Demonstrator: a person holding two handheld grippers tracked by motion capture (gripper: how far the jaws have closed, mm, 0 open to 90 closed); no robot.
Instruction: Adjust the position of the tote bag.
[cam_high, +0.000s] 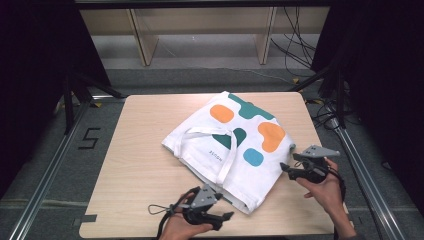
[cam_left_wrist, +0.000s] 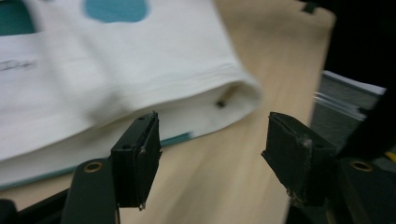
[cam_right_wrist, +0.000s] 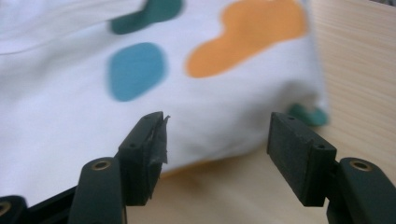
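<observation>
We see a white cloth tote bag (cam_high: 235, 150) lying flat on a pale wooden worktop (cam_high: 140, 170), toward the right half and reaching near the front edge. It is printed with orange, teal and blue blobs, and its two white strap handles (cam_high: 220, 145) lie loose across its face.

The left tool (cam_high: 222, 218) is held at the front edge, just off the bag's near corner, jaws spread with nothing between them. The right tool (cam_high: 285, 168) sits by the right edge, beside the bag's right side, jaws likewise spread and empty — in the right gripper view the cloth lies just past the pads (cam_right_wrist: 299, 154), apart from them.

We judge the bag light, soft and limp — it will sag and fold wherever it is unsupported, and thin layers may slip apart in a pinch. The stitched hem at the near corner (cam_left_wrist: 233, 93), or the straps, look like the firmest places to take hold.
</observation>
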